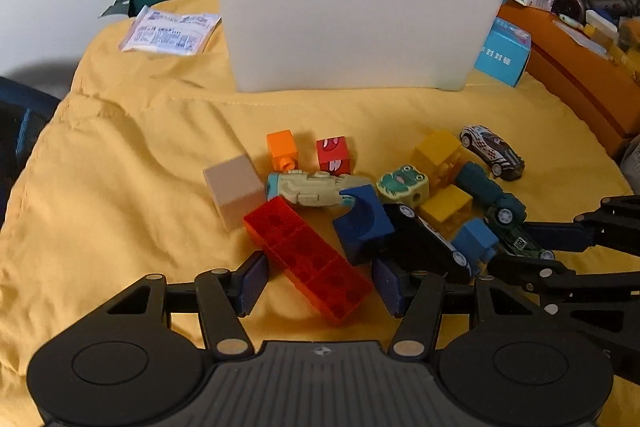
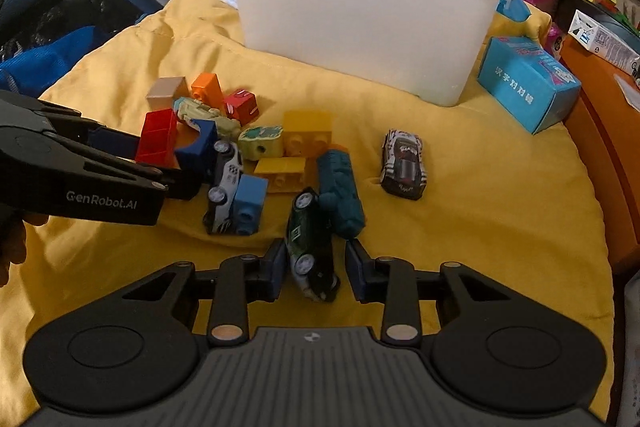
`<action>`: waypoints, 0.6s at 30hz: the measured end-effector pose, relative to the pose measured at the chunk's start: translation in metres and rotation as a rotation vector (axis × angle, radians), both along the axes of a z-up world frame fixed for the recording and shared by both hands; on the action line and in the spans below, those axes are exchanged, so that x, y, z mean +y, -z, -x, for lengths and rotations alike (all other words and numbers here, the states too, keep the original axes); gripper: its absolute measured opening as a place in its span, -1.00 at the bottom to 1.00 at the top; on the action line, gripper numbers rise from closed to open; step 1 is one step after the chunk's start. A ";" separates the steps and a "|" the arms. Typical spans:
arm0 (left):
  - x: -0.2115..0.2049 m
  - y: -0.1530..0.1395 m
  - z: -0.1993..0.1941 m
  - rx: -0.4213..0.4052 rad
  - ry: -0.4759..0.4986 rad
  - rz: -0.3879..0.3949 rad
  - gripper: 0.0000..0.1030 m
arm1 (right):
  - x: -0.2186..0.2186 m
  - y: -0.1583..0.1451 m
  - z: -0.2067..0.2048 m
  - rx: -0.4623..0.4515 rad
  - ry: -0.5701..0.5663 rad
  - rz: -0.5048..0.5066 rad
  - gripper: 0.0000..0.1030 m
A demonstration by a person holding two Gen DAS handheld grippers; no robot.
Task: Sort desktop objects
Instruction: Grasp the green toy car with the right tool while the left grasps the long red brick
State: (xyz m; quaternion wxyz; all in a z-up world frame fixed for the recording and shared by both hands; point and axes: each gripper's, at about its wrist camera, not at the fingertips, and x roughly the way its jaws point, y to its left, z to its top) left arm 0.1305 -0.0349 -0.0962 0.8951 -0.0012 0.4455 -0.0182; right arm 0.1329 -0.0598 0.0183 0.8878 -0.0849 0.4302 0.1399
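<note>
- Toys lie heaped on the yellow cloth (image 1: 120, 155) over your desk, in front of the frosted plastic bin (image 1: 352, 23).
- "GenRobot.AI" is printed on your left tool (image 2: 152, 163).
- Your left tool (image 1: 320, 281) is spread around the studded red brick (image 1: 308, 259).
- Your right tool (image 2: 316, 267) is spread around the dark green toy car (image 2: 312, 247), lying on its side.
- A blue carton (image 2: 528, 83) with Chinese characters lies beside the bin.

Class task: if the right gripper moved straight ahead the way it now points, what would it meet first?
The dark green toy car, lying on its side between the open fingers of the right gripper. Beyond it, probably the teal toy; depth is unclear.
</note>
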 end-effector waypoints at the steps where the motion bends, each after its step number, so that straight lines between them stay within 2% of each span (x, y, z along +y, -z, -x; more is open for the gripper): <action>1: 0.000 -0.001 0.000 -0.007 0.005 0.007 0.09 | 0.001 0.000 -0.002 -0.001 0.000 -0.005 -0.47; 2: 0.001 -0.002 0.000 -0.015 0.014 0.014 -0.12 | 0.000 0.000 -0.002 -0.001 -0.011 -0.020 -0.50; 4: 0.003 -0.002 0.002 -0.019 0.037 0.014 -0.37 | -0.004 -0.003 0.000 -0.008 -0.014 -0.038 -0.57; 6: 0.007 -0.003 0.006 -0.028 0.047 0.013 -0.48 | -0.009 -0.006 0.003 -0.006 -0.009 -0.059 -0.60; 13: 0.019 -0.015 0.026 -0.076 0.067 -0.002 -0.48 | -0.025 -0.015 0.018 -0.012 0.035 -0.137 -0.60; 18: 0.022 -0.041 0.037 -0.137 0.052 0.032 -0.49 | -0.033 -0.029 0.026 -0.045 0.081 -0.201 -0.60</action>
